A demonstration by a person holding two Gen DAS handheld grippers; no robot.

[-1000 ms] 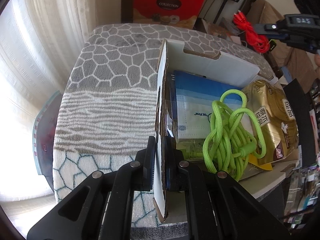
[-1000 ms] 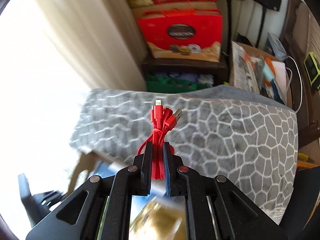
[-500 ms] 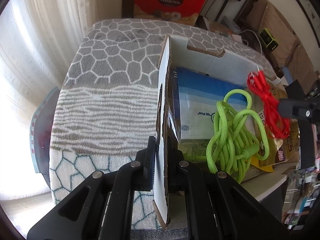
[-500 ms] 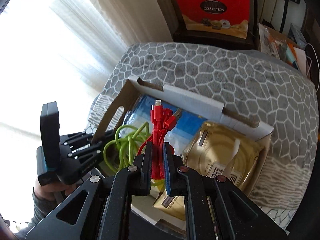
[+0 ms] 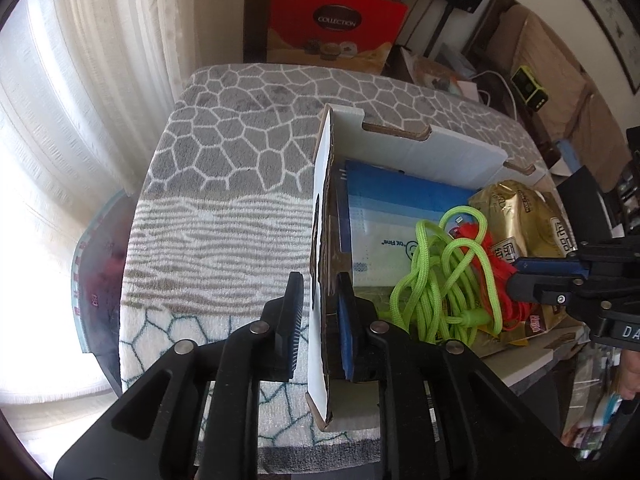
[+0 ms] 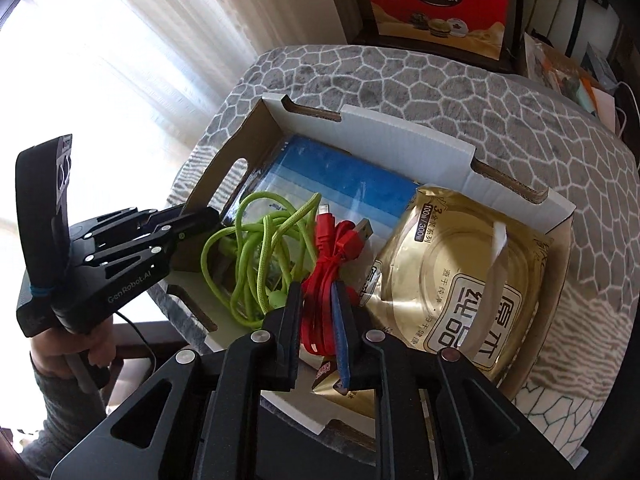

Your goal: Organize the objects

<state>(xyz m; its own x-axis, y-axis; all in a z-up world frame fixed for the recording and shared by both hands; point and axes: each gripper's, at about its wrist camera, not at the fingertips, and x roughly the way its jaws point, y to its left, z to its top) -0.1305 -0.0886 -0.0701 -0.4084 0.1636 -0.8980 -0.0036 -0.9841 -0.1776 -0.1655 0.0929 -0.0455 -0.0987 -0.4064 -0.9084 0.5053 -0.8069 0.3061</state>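
A white cardboard box holds a blue mask pack, a gold pouch and a coiled green cable. My left gripper straddles the box's left wall. Its jaws are opening, and a gap shows between the outer finger and the wall. My right gripper is low inside the box beside the green cable. A bundled red cable sits between its jaws, which are opening while the pads still touch it.
The box rests on a grey, honeycomb-patterned blanket. A red gift box stands behind it and white curtains hang on the left. A person's hand holds the left gripper. Cluttered furniture lies at the right.
My right gripper came down from above the blanket into the box with the red cable, stopping beside the green cable. Both grippers' jaws stand slightly wider. The left gripper stayed on the wall.
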